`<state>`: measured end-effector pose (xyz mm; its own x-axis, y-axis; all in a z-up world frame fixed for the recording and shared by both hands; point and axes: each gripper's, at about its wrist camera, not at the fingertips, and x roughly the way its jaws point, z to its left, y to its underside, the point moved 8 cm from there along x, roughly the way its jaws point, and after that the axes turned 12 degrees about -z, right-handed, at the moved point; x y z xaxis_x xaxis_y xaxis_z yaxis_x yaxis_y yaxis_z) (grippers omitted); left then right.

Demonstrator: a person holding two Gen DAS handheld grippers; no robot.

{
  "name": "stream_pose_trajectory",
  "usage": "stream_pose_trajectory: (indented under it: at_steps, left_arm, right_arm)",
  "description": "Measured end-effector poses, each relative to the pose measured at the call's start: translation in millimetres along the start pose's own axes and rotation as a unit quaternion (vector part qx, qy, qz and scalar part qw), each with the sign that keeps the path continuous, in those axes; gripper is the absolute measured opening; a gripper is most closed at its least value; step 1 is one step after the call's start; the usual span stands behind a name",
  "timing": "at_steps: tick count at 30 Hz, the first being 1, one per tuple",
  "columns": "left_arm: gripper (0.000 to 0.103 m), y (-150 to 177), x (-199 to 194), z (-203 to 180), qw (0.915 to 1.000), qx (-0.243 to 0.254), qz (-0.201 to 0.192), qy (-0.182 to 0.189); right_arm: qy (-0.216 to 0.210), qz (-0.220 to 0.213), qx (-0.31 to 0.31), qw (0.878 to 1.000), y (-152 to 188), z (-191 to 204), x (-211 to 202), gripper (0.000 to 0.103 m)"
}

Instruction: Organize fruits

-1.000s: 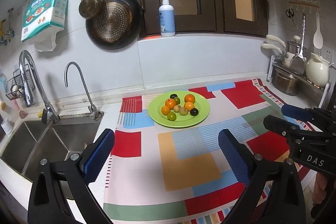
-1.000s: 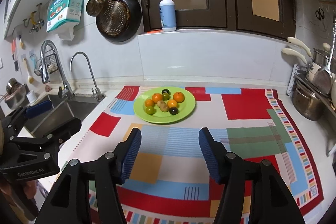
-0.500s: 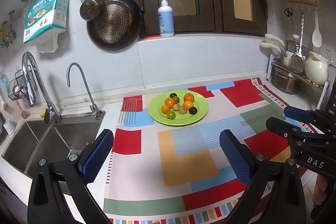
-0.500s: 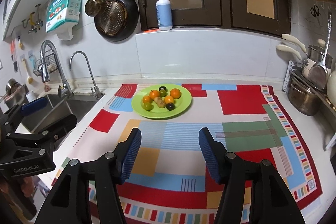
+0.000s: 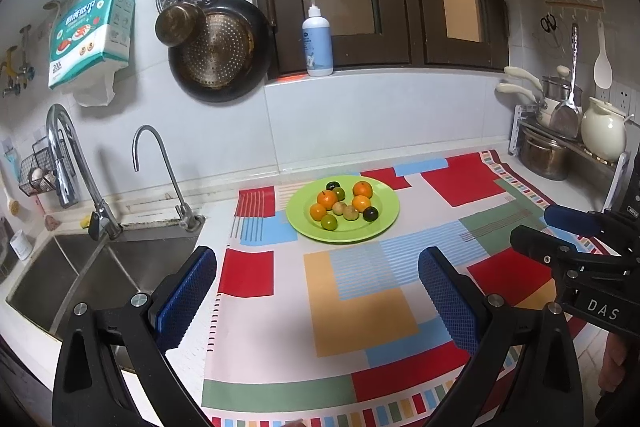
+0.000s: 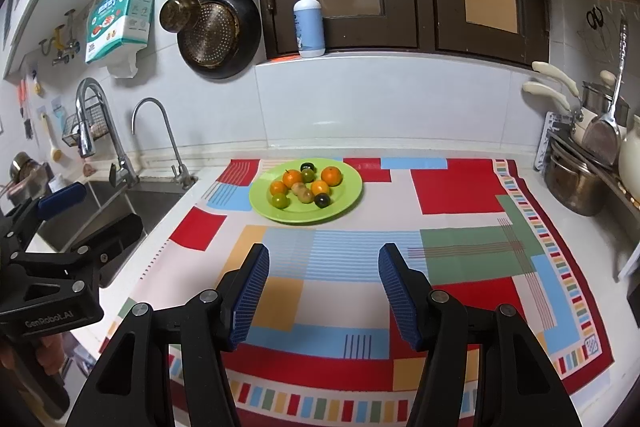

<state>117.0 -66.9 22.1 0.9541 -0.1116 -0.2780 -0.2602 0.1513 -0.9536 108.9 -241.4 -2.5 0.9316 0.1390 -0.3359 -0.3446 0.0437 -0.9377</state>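
— What's around you, and where does the fruit sit?

— A kitchen: tiled wall, dark window frames, a sink (image 5: 80, 267) off the left edge of the surface (image 5: 224, 215), a patchwork cloth (image 6: 460, 187) over most of it. The fruits (image 5: 344, 205) all lie together on a green plate (image 5: 384, 223) toward the back edge of the cloth, left of its middle: four orange ones, two green, two tan, two near-black, touching or just beside one another in a loose, mixed cluster. Nothing lies loose on the cloth.

— Why there, do you think?

— My guess is the plate is the gathering place, so the heap fits either fruit already collected or a mix waiting to be sorted by kind. I can't tell which.

— And your jaws?

— Both pairs are spread wide and hold nothing. My left gripper (image 5: 316, 291) hovers above the front-left part of the cloth, my right gripper (image 6: 322, 285) above the front middle. The plate lies well ahead of both, roughly centred between the left jaws and slightly left of centre between the right.
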Motion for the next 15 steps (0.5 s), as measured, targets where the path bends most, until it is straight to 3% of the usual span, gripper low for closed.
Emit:
stream_pose_trajectory:
  at_steps: [15]
  left_arm:
    - [0.103,0.8,-1.1,2.8,1.0000,0.001,0.001,0.003]
  right_arm:
    - [-0.002,-0.001,-0.002,1.000,-2.1,3.7,0.7,0.058]
